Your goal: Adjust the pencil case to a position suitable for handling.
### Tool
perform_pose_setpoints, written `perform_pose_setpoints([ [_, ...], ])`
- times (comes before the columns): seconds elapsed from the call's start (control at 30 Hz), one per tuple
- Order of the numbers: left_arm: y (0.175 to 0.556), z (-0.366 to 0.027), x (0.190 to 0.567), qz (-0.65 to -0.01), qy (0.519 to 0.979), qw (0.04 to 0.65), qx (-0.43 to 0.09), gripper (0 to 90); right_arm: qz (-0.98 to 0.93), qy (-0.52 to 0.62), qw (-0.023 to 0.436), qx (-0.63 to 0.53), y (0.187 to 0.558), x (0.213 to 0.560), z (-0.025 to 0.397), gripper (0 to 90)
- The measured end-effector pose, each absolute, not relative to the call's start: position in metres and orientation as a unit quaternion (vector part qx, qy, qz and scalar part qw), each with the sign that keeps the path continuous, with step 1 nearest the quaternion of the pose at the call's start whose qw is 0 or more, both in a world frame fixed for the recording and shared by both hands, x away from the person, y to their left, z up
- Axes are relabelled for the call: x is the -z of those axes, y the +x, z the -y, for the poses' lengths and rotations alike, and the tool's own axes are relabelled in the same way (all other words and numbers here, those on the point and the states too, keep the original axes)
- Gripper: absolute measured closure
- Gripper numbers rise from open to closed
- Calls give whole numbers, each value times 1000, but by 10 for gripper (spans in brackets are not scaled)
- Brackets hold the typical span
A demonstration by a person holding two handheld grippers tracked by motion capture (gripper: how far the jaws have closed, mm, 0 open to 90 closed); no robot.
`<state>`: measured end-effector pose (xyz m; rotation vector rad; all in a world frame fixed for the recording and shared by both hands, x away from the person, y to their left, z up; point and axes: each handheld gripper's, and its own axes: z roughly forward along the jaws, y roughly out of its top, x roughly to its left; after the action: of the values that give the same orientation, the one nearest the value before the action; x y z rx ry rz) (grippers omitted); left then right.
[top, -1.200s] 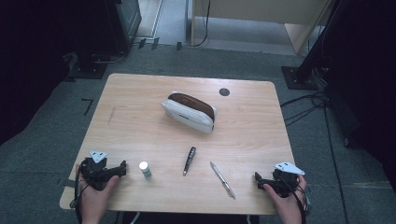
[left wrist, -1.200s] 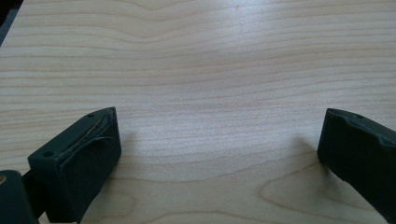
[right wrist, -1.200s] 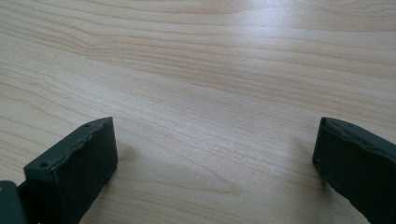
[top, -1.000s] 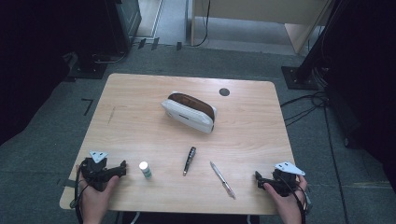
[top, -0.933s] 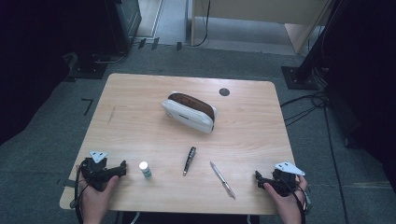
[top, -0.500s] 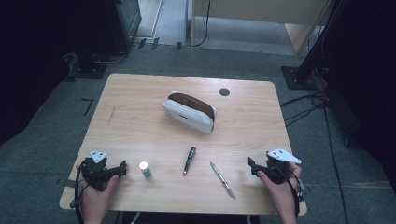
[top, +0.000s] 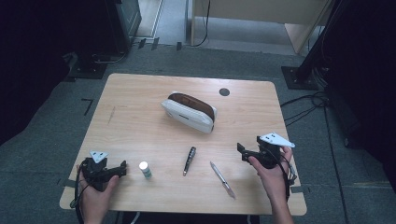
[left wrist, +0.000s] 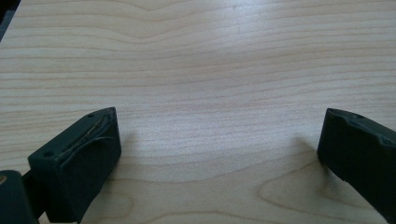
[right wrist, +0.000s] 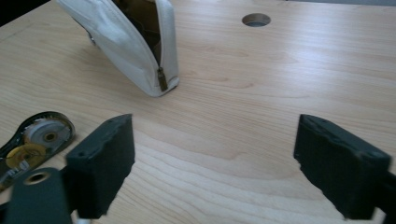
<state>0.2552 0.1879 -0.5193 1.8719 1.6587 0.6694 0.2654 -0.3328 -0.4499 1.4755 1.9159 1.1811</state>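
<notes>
Left hand-held gripper point(top: 122, 169) sat low at the near left corner of the desk point(top: 140, 121), jaws wide apart with bare wood grain between them in the left gripper view, nothing held. Just beyond its jaw tips stood a small white-capped tube point(top: 145, 169). Right hand-held gripper point(top: 241, 151) was held at the near right side, jaws also wide apart and empty, pointing toward the desk's middle. Between the two hand-held grippers lay a dark pen-like item point(top: 188, 160) and, closer to the right hand-held gripper, a slim silver pen or knife point(top: 222, 179); could not tell which. Ahead of the right hand-held gripper and off to its left, a white zip pouch point(right wrist: 135, 42) stood on the desk with its top unzipped, brown lining showing, zip pull hanging at the near end. A round cable hole point(right wrist: 256, 19) sat farther ahead. At the right gripper view's left edge lay a correction-tape dispenser point(right wrist: 32, 142), just beside the left jaw.
</notes>
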Motion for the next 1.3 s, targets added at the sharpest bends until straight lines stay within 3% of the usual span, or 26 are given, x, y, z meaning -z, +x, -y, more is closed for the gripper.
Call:
perform_pose_setpoints([
  [0.1, 255, -188, 519, -616, 696, 273, -249, 0, -701, 533, 211, -425, 273, 447, 326, 7],
  [0.37, 255, -187, 519, -615, 696, 274, -248, 0, -708, 521, 209, -428, 291, 442, 312, 8],
  [0.43, 253, -187, 519, -611, 698, 278, -250, 63, -712, 516, 207, -429, 295, 441, 307, 10],
  [0.5, 249, -189, 517, -610, 688, 291, -264, 271, -716, 508, 207, -431, 300, 440, 301, 16],
  [0.57, 246, -191, 517, -615, 679, 296, -270, 341, -717, 505, 207, -434, 304, 439, 297, 17],
  [0.73, 247, -191, 517, -609, 686, 296, -267, 311, -720, 493, 203, -444, 312, 439, 289, 21],
  [0.83, 250, -188, 518, -606, 697, 286, -255, 135, -725, 488, 200, -443, 318, 441, 282, 20],
  [0.97, 252, -186, 519, -618, 694, 273, -249, 6, -730, 480, 196, -445, 326, 443, 275, 18],
  [1.3, 252, -186, 519, -617, 695, 273, -249, 0, -737, 464, 183, -456, 349, 448, 263, 2],
])
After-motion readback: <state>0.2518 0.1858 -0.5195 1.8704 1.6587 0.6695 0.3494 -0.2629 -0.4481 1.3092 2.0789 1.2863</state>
